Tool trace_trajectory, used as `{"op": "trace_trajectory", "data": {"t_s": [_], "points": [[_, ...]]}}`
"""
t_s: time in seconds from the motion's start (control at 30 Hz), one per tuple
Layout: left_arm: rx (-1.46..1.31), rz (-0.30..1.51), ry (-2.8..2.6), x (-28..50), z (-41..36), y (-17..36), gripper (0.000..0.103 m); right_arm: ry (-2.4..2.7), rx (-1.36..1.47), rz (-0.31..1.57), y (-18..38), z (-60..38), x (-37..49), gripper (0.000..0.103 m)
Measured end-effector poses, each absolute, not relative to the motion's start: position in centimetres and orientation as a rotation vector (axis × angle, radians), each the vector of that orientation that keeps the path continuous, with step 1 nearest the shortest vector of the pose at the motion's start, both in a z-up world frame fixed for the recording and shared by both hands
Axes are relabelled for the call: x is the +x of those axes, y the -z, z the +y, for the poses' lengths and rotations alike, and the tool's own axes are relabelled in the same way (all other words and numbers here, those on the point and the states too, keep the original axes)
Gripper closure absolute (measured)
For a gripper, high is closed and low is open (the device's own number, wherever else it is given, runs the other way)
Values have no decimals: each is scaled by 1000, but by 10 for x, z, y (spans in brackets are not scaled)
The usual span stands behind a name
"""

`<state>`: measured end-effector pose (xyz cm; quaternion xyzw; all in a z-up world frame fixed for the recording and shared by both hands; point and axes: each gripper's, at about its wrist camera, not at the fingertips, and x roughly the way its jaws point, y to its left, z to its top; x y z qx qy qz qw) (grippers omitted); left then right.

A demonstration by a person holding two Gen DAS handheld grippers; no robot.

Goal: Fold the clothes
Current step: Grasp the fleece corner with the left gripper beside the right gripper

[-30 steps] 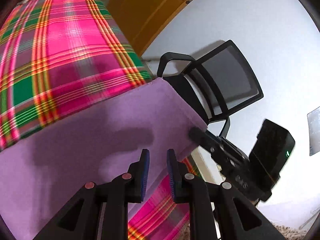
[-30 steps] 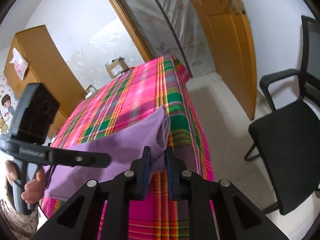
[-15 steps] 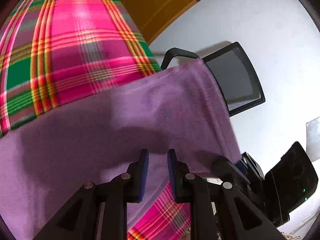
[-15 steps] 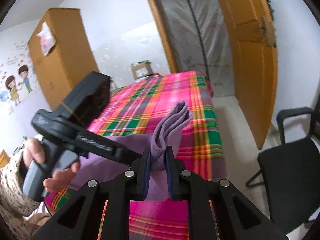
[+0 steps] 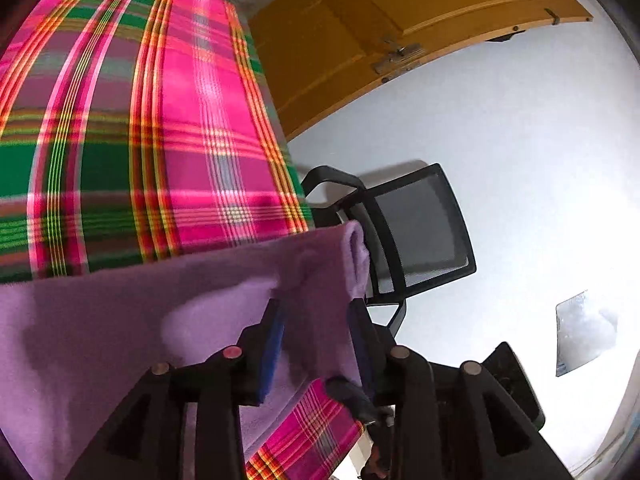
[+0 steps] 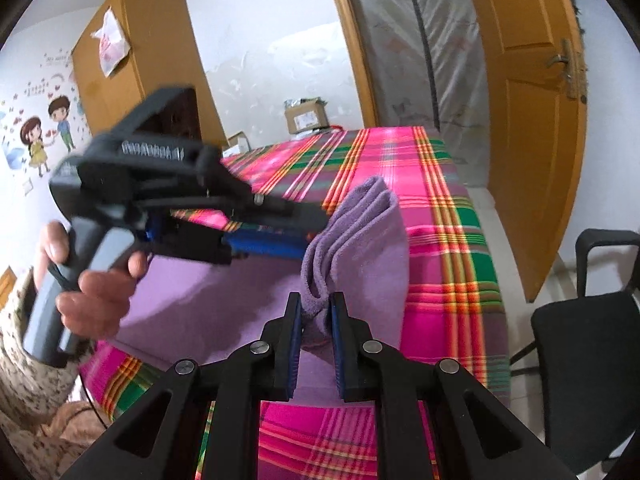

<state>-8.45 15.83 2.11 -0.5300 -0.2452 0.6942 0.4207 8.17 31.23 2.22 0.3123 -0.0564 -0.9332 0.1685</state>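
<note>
Two hand-held grippers working close together, each guided by a person.

The right gripper point(image 6: 314, 312) has its jaws pinched tight on a bunched purple cloth point(image 6: 352, 220). The left gripper point(image 5: 316, 320) has its jaws spread apart, with cloth lying between them. A bare hand point(image 6: 86, 280) wraps the left gripper's grey handle, a patterned sleeve point(image 6: 24, 384) at the wrist.

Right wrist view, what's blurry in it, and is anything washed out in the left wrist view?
Right wrist view: the left claw and the hand holding it are motion-smeared, while the right claw on the purple cloth is sharp. Left wrist view: the white wall is overexposed, and the plaid tablecloth looks soft.
</note>
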Motion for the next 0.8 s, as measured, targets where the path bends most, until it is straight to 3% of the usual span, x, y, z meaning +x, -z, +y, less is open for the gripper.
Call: {"op": "trace_trajectory", "data": {"t_s": [0.13, 0.47, 0.57, 0.8], "points": [[-1318, -616, -1731, -86, 157, -23, 61, 2637, 907, -113, -19, 298, 78, 89], [-1411, -565, -1719, -85, 150, -9, 62, 2612, 922, -40, -18, 277, 77, 90], [-1404, -587, -1727, -85, 143, -13, 76, 2607, 920, -17, -18, 270, 81, 90], [-1387, -641, -1745, -84, 125, -23, 89, 2592, 881, 16, -34, 255, 86, 90]]}}
